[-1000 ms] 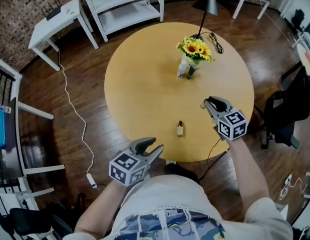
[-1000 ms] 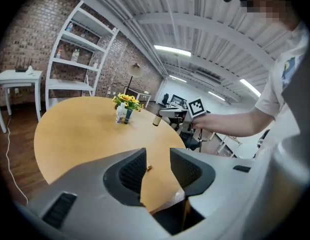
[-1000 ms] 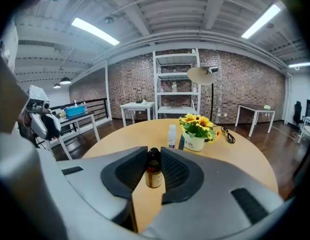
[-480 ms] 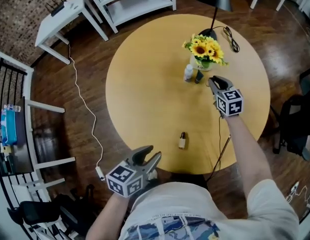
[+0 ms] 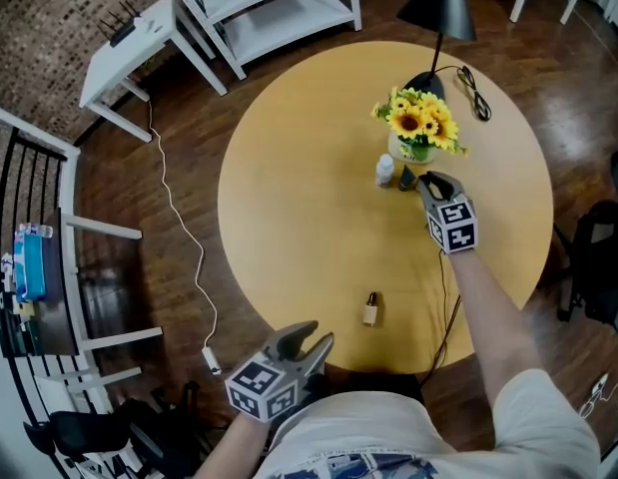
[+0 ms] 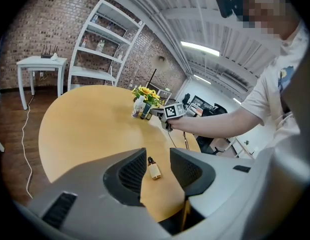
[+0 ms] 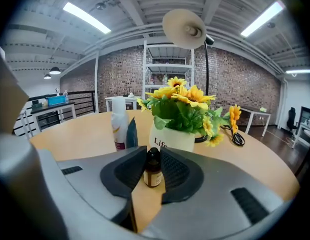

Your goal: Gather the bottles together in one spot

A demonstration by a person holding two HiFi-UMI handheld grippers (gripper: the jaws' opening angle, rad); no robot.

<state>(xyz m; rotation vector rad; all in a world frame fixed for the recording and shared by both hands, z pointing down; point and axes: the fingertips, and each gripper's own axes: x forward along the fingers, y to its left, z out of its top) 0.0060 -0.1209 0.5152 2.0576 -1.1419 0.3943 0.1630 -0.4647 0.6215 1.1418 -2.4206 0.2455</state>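
Observation:
A small brown bottle (image 7: 152,170) stands on the round wooden table (image 5: 299,198), just in front of the white flower pot (image 7: 171,138). My right gripper (image 7: 153,156) is shut on it, though its jaws have just been opening slightly. A white bottle (image 5: 385,171) and a dark bottle (image 5: 406,180) stand just left of that gripper (image 5: 433,181). Another amber bottle (image 5: 369,309) lies on its side near the table's front edge. My left gripper (image 5: 310,339) hangs open and empty off that edge, and the lying bottle (image 6: 153,169) shows beyond its jaws.
Sunflowers (image 5: 423,123) fill the pot. A black lamp (image 5: 443,8) and its coiled cable (image 5: 473,78) stand behind them. White shelving (image 5: 279,3) and a white side table (image 5: 129,38) are on the floor beyond. A white cable (image 5: 184,267) runs along the floor at the left.
My right gripper has travelled from the table's near right edge up to the flower pot beside the two bottles. The left gripper has dropped back slightly toward the person.

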